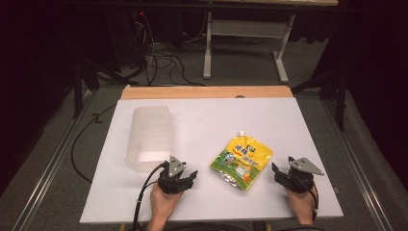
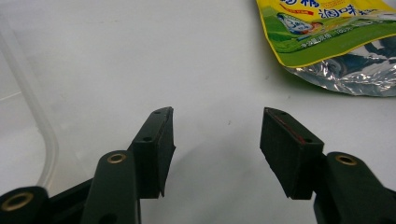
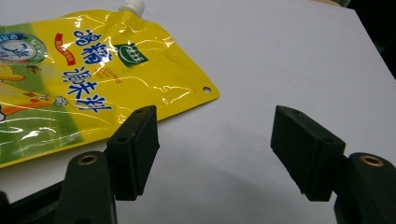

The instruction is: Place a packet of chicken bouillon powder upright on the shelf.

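On white table, yellow-green spouted pouch

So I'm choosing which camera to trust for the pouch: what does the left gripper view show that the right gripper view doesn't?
Left gripper view only: the pouch's silver foil bottom at upper right, and the curved rim of the clear plastic container at the left edge.

Right gripper view only: the pouch's white spout cap, the small hole in its corner, and the table's far right edge.

Both: the yellow and green pouch, the white table surface, and an open claw, left claw and right claw, with nothing between its jaws.
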Motion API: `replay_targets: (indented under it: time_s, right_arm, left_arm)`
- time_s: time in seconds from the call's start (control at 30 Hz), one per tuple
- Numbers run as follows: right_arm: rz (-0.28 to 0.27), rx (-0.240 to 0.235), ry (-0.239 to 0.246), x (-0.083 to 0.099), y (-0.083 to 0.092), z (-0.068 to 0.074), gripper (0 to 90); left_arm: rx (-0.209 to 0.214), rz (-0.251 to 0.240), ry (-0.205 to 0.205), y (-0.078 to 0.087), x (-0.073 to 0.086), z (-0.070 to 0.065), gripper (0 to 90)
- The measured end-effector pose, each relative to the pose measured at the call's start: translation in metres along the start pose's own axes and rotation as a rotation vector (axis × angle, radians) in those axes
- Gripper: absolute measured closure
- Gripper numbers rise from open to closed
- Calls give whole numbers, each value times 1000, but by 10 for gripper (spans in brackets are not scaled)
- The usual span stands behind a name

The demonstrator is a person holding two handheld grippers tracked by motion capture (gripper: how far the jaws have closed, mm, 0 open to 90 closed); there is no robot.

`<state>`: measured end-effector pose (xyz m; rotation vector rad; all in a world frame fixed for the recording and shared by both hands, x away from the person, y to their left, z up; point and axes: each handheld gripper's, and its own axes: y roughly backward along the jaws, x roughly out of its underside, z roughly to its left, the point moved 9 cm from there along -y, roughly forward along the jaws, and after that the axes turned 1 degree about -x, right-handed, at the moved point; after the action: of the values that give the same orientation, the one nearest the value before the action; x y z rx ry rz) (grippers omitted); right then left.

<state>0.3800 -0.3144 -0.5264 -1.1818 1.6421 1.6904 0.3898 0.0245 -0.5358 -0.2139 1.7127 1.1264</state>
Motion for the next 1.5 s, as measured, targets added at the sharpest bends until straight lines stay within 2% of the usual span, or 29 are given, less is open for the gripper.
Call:
replay_targets:
  time_s: [0.43,0.63,0.87,1.0,1.13,1.23,1.5]
  right_arm:
    - [-4,1,0,0,0,0,325]
    - [3,6,1,0,0,0,324]
    - [-2,4,4,0,0,1,322]
    - [-6,5,4,-1,0,0,322]
    - [-6,9,4,-1,0,0,321]
    - [-4,6,5,0,0,1,321]
    - [-2,7,4,0,0,1,320]
  left_arm:
    - [6,-2,-1,0,0,0,429]
    - [8,-3,-16,1,0,-1,394]
    - [-23,-15,-43,2,-1,-2,352]
    - [-9,-27,-30,3,-3,-3,347]
    - [-16,-48,-23,8,-6,-2,353]
    - [-9,-48,-4,8,-7,-3,354]
    - [3,-41,14,11,-14,-4,333]
